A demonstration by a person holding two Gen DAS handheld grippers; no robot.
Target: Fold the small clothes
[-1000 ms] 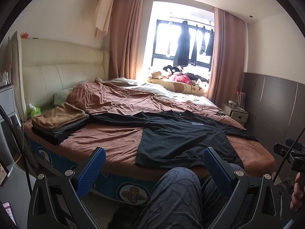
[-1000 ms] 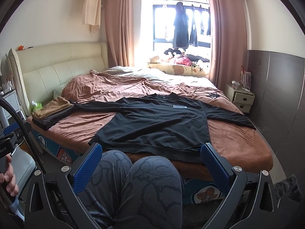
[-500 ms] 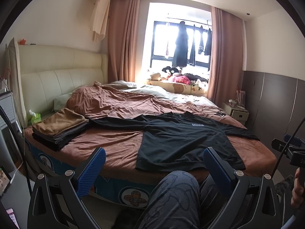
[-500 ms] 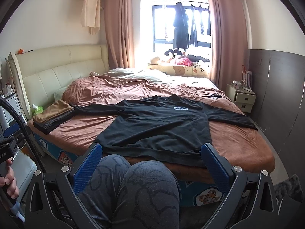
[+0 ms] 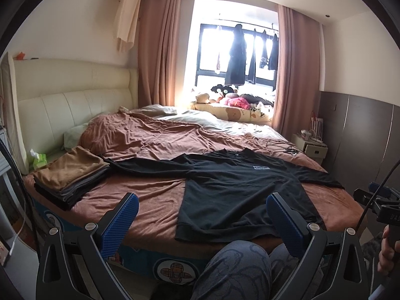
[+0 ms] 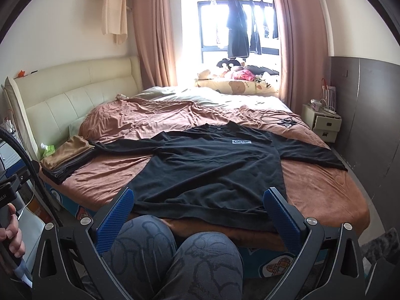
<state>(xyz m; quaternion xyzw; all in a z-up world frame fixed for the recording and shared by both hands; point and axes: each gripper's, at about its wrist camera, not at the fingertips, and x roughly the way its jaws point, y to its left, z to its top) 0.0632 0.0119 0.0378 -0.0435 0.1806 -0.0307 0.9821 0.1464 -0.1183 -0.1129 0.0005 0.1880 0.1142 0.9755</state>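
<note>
Here, blue fingers (image 5: pixel 120 222) spread wide in the lower part of the left wrist view, nothing between them; left gripper (image 5: pixel 200 221) released, held off the bed, above a knee in patterned grey trousers (image 5: pixel 232 270). Same in the right wrist view: right gripper (image 6: pixel 198 212) released too, pads far apart, empty, hanging over both knees at the bottom centre.

Beyond the fingertips, in the middle of both views: black long-sleeved shirt (image 6: pixel 212 167), laid flat and front up on the brown bedspread (image 6: pixel 322 192), sleeves stretched out to left and right, white label on the chest, hem at the near edge of the bed. Not yet folded, not touched by either gripper. Further to the left of the frame, a stack of folded clothes (image 5: pixel 72 177), brown on top, with the left sleeve's cuff reaching almost to it. Green tissue box (image 5: pixel 38 161) behind the stack, near the cream headboard (image 5: pixel 72 107). At the top centre, dark clothes on a rail before the window (image 6: pixel 237 30); black cable (image 6: pixel 277 120) on the bedspread beyond the collar.

Probably the start of this garment's folding, first grasp still to come. Possible troubles:
- Pinching the bedspread together with the thin shirt cloth, then dragging both.
- Pulling the left sleeve carelessly and disturbing the nearby stack.
- Hem sliding off the near edge, since so close to it.
- Uneven lift of the two sides, giving a crooked fold.
</note>
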